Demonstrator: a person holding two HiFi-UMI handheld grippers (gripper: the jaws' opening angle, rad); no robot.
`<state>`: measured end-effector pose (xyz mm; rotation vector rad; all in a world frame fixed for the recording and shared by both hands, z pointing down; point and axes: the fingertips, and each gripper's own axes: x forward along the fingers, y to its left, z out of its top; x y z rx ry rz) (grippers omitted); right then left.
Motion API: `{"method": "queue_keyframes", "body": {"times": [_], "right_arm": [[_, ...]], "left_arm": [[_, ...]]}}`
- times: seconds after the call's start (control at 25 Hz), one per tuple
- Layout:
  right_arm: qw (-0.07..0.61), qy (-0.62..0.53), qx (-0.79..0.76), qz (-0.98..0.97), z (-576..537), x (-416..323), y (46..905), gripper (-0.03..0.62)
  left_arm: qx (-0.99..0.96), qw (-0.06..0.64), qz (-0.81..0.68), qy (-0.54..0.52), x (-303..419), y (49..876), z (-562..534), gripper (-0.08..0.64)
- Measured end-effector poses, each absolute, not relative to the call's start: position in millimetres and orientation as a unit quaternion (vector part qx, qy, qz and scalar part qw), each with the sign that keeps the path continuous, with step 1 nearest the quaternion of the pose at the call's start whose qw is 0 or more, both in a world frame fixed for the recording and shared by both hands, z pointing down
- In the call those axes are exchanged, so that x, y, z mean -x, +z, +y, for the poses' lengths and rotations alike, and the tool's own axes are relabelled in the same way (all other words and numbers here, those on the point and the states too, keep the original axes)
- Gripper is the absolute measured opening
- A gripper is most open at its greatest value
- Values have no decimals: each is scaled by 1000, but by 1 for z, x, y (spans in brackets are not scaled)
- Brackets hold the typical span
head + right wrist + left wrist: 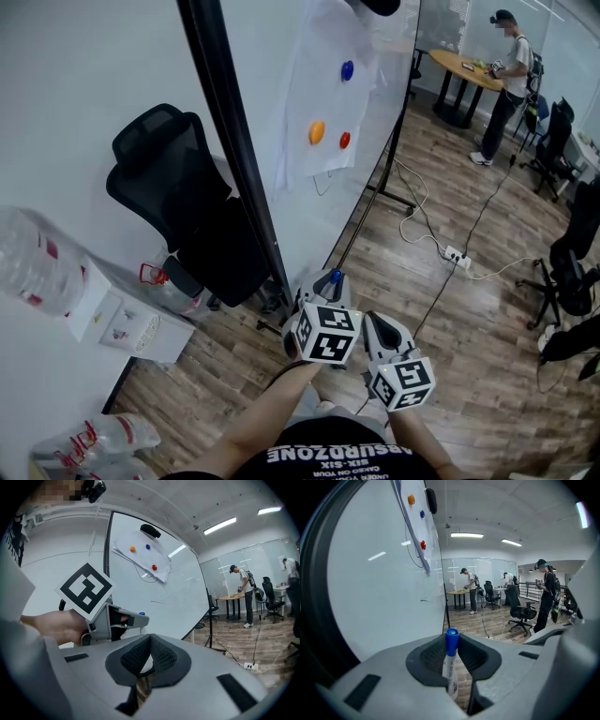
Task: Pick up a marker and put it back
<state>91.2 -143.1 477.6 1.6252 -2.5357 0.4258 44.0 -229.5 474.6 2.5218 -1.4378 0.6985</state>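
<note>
— So, what has the left tool got?
— A whiteboard marker, blue cap up. The jaws are closed partway on its white barrel, with the pads pressing from both sides. The cap pokes out past the tips.
— And the right tool?
— Nothing in it. Its jaws meet at the tips, and it sits just beside the left one, low in front of the person.
— Then the picking up is done?
— I'd say so. The marker is off any surface, carried in the air above the wooden floor, near the foot of the whiteboard.
— What's left?
— The putting back. No tray or ledge shows in any view, so I can't tell where the marker belongs. The board carries only a paper sheet pinned by coloured magnets. My guess is the task is about halfway: the left tool has to bring the marker to its place and open.
</note>
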Motion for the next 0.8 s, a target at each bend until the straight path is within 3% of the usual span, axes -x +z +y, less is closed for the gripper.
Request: {"method": "queue_keyframes", "body": {"times": [0.8], "right_arm": [[42, 135, -524, -840, -135, -87, 473, -2]], "left_arm": [[-857, 67, -483, 167, -33, 428, -206, 78]]}}
